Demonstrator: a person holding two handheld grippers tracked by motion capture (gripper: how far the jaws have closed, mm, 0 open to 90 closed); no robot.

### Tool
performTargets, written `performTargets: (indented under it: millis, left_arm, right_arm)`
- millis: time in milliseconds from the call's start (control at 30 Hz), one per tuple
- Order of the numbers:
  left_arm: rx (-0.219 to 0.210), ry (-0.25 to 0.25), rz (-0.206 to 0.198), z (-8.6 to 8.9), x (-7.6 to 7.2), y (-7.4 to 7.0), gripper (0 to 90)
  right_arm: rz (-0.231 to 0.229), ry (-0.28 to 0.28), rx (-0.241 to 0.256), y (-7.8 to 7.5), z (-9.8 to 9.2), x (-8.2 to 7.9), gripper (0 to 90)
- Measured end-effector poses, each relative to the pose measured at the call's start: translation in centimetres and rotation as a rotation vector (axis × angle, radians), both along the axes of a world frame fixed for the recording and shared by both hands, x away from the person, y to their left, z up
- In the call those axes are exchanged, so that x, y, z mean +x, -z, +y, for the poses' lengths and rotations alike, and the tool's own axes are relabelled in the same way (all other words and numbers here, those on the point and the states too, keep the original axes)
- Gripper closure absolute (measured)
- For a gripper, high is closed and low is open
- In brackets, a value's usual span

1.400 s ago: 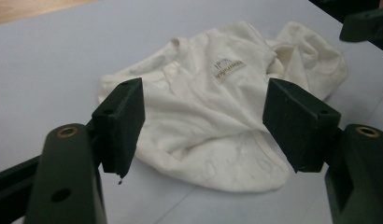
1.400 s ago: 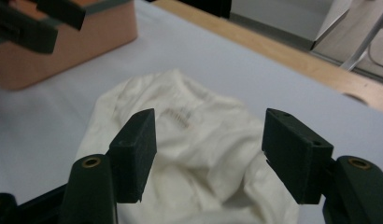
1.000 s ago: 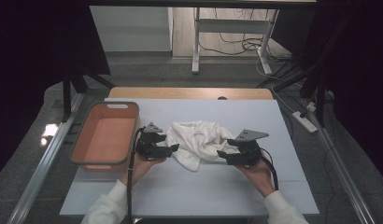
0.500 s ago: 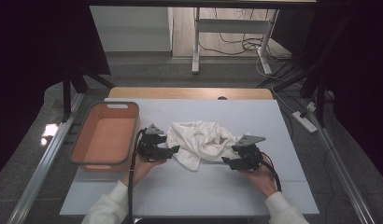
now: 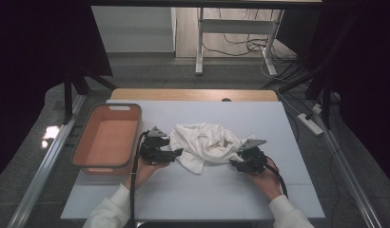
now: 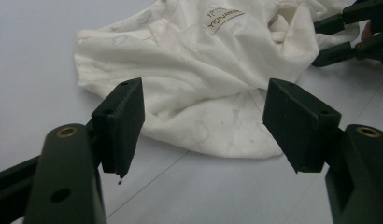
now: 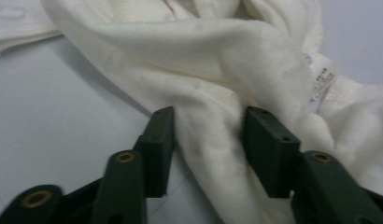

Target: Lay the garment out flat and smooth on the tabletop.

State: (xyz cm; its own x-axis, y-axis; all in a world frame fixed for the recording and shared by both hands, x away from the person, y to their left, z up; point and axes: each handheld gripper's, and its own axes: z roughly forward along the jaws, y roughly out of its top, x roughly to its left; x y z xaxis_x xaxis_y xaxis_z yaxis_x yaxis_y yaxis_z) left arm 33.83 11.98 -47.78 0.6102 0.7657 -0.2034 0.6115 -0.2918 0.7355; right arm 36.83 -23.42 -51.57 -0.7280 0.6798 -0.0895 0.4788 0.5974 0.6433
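A crumpled white garment lies on the middle of the pale table sheet. My left gripper rests at the garment's left edge, held in a hand. Its jaws stand wide open with the cloth just ahead of them, apart from it. My right gripper is at the garment's right lower edge. Its jaws are partway closed and straddle a raised fold of the cloth, which touches both pads. A label shows to the right of that fold. The right gripper's jaws appear far off in the left gripper view.
An orange bin with a grey rim stands at the table's left, beside my left hand. Cables trail from both grippers toward the table's front edge. Beyond the table's wooden far edge are the floor, desk legs and wires.
My right gripper has shifted slightly toward the table's front, staying at the garment's right edge. The left gripper and the garment have hardly moved.
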Motion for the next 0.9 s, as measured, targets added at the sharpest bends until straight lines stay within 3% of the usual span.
performTargets:
  millis: [233, 500, 733, 900]
  left_arm:
    - [-0.004, -0.005, 0.006, 0.1, 0.0, 0.0, 30.3]
    - [-0.006, -0.003, -0.001, 0.2, 0.0, -0.1, 30.5]
    - [-0.019, -0.010, 0.000, 0.6, 0.1, -0.2, 30.7]
    - [-0.020, -0.010, -0.006, 0.5, 0.0, -0.4, 30.8]
  right_arm:
    - [-0.005, -0.003, -0.014, -0.1, -0.1, 0.1, 73.6]
    - [-0.017, -0.026, -0.039, -0.3, 0.2, -0.3, 80.0]
    - [0.008, -0.082, 0.027, -1.9, 0.6, -2.9, 80.1]
    - [0.032, -0.136, 0.057, -2.1, 1.2, -5.5, 80.1]
